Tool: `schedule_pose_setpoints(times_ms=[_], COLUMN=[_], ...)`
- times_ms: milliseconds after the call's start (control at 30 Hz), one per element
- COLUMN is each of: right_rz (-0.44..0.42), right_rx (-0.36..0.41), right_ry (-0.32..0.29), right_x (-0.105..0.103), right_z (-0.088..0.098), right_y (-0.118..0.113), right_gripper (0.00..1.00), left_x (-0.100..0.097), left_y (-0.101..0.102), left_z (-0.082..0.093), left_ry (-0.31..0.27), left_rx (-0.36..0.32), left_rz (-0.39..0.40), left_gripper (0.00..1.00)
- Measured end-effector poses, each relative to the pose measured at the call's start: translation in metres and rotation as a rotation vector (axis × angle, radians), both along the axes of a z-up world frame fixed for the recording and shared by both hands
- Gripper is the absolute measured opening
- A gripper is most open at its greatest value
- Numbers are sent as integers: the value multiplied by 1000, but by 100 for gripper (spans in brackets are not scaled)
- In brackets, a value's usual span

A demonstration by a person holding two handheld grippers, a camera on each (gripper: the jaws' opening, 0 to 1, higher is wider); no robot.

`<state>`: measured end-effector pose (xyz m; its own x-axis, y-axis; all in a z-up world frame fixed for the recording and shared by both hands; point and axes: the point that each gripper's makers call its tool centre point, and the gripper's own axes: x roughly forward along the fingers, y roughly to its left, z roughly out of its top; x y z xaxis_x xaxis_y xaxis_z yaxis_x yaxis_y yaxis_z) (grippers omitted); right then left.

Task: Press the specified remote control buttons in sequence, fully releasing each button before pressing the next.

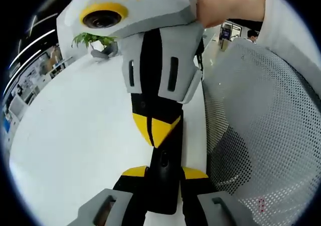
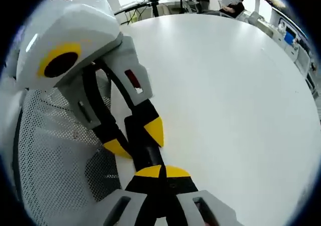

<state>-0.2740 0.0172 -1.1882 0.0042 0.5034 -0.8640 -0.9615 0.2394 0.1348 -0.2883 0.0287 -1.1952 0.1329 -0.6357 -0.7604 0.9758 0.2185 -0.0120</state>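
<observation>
A slim black remote control [image 1: 163, 191] is held upright between the yellow-tipped jaws of my left gripper [image 1: 164, 173], which is shut on its sides. My right gripper [image 1: 156, 128] comes down from above with its yellow tips closed into one point that rests on the remote's face. In the right gripper view, my right gripper [image 2: 163, 172] is shut and its tips meet the remote [image 2: 145, 153]. There the left gripper [image 2: 135, 138] reaches in from the upper left and clamps the remote. The buttons are hidden under the tips.
A large white table [image 1: 75, 136] lies beneath both grippers. A grey mesh chair back [image 1: 266, 136] stands close on the right, also seen as mesh chair back [image 2: 55, 151]. A potted plant [image 1: 93, 39] sits at the table's far edge. A hand [image 1: 220, 8] grips the right tool.
</observation>
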Motion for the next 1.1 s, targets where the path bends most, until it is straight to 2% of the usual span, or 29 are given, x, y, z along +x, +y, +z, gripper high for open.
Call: schedule_pose_setpoints(times_ms=[67,200,333,433,533,633,667,733,833,1100], right_rz=[-28,19,49,89,102,136,156,181,206,197], right_rx=[12,21,61,7,28,3,-16,-40,-63,-79], right_ry=[-6,-54,-41,-56,-64,-89,-77,-135,-186,-226], right_x=[0,-7,-17,-19,-18,-18,-23,-19,-19,-17], right_z=[0,6,12,3,6,6,4,5,4,4], right_y=[-1,2,13,8,10,11,10,11,12,12], right_gripper=[0,0,0,0,0,0,0,0,0,0], left_x=[0,0,0,0,0,0,-1,-2,-2,-3], left_y=[0,0,0,0,0,-1,-1,-1,-1,0], left_z=[0,0,1,1,1,1,1,2,2,3], left_ry=[0,-1,3,4,7,9,10,6,4,3], left_rx=[-2,-4,0,3,-3,-6,-5,3,15,3], left_rz=[1,1,-7,-9,-2,-1,-6,-15,-29,-24], left_gripper=[24,24,24,24,24,24,24,24,24,24])
